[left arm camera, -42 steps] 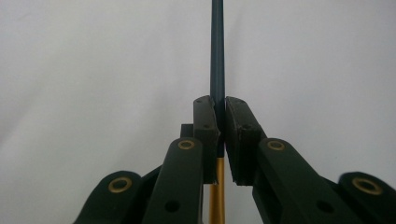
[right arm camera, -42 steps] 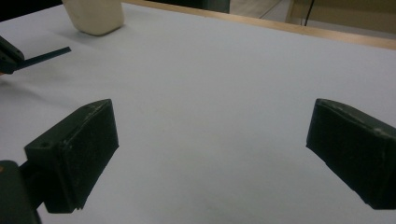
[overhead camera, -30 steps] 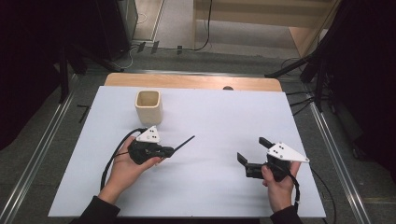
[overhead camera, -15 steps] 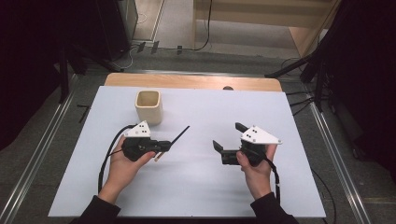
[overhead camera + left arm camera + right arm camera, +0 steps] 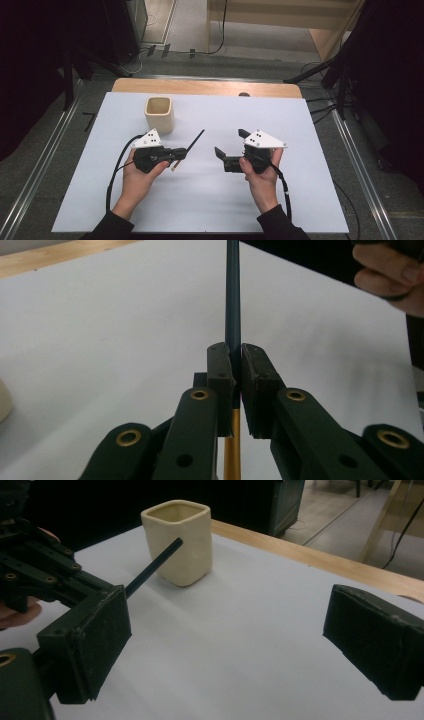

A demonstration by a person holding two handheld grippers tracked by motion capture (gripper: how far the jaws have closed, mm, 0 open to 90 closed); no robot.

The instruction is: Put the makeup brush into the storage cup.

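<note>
While the left gripper (image 5: pixel 176 153) is clenched on the dark pencil (image 5: pixel 194 140) near its yellow end, the right gripper (image 5: pixel 231 151) faces it with jaws spread wide and nothing between them. The pencil is lifted off the white table (image 5: pixel 310 200), tip aimed up and away beside the cream cup (image 5: pixel 159 114). Judging by this, the carry is underway; next comes tipping the pencil upright and lowering it into the cup
</note>
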